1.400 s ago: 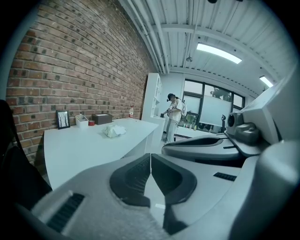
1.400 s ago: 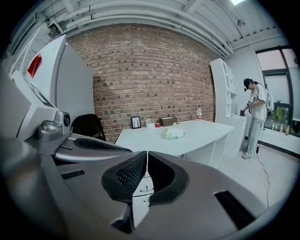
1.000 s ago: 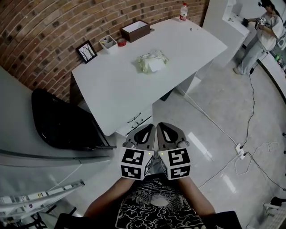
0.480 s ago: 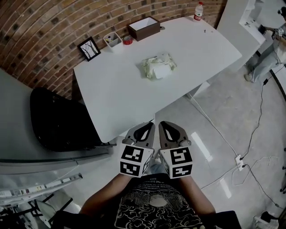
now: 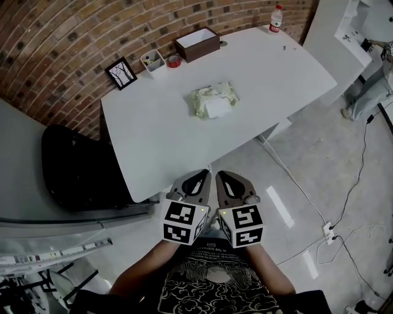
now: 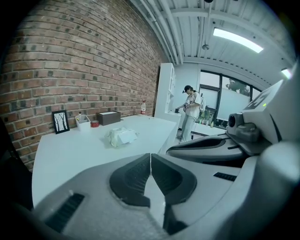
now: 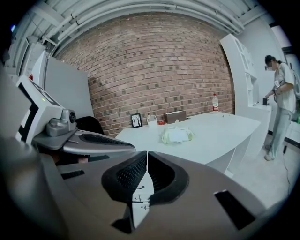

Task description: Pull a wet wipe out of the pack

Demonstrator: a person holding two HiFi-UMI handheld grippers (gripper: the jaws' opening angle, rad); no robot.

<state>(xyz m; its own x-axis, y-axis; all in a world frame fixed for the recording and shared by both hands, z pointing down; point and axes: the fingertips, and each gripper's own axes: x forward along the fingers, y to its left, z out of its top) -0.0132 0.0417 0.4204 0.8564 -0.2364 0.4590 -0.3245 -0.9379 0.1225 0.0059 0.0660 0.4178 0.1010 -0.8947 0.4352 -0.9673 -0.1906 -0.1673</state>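
Holding both grippers short of the table, jaws closed on nothing.
Left gripper (image 5: 199, 178) and right gripper (image 5: 226, 178) sit side by side above the floor (image 5: 307, 159), just off the near edge of the white table (image 5: 147, 147); each gripper view shows its jaws pressed together with nothing between them. The wet wipe pack (image 5: 212, 101) lies flat near the table centre, well apart from both jaw sets and ahead of them, white flap up; its print is too small to read. Bare tabletop surrounds the pack on all sides. A brown box (image 5: 196, 44), a white cup (image 5: 152, 60), a framed picture (image 5: 121, 72) and a bottle (image 5: 277, 18) with an unreadable red label line the far edge by the brick wall (image 5: 61, 43). A black chair (image 5: 80, 165) stands left of the table.
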